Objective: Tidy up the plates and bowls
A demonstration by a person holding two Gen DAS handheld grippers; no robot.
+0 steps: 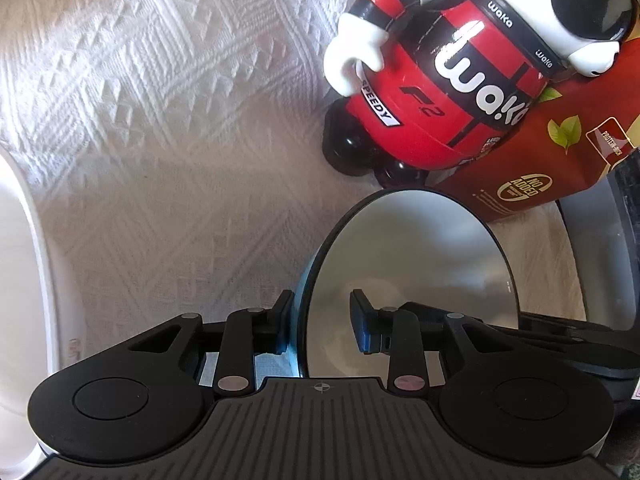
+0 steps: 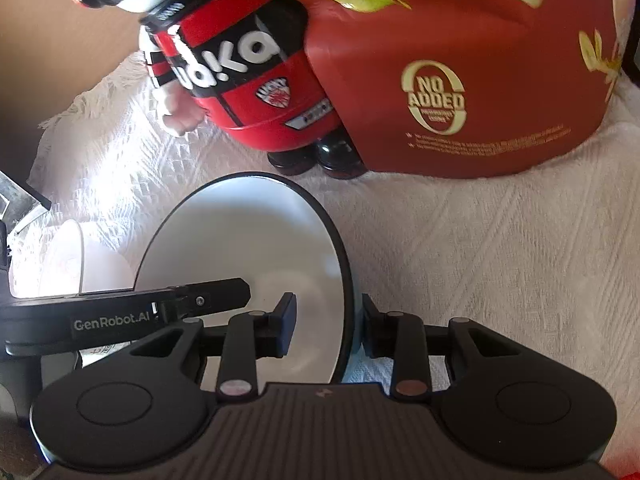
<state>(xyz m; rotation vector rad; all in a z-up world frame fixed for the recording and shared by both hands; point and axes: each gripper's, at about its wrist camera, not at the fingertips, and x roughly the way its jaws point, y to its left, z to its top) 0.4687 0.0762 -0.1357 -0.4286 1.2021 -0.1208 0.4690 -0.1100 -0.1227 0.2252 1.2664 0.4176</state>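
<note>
Where woven white cloth (image 1: 180,120) spreads, a glossy round bowl (image 1: 408,272) tilts.

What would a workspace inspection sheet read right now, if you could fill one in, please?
Surface: white patterned tablecloth, fringed edge.
Job's things: black-rimmed bowl, white inside and pale blue outside; white dish beside it.
Clutter: Waka figurine standing against a dark red pouch, both just behind the bowl.
Grippers: left gripper open, straddling the bowl's rim; right gripper straddling the opposite rim, grip unclear.
Cables: nothing seen.
Surroundings: brown surface beyond the fringe.
</note>
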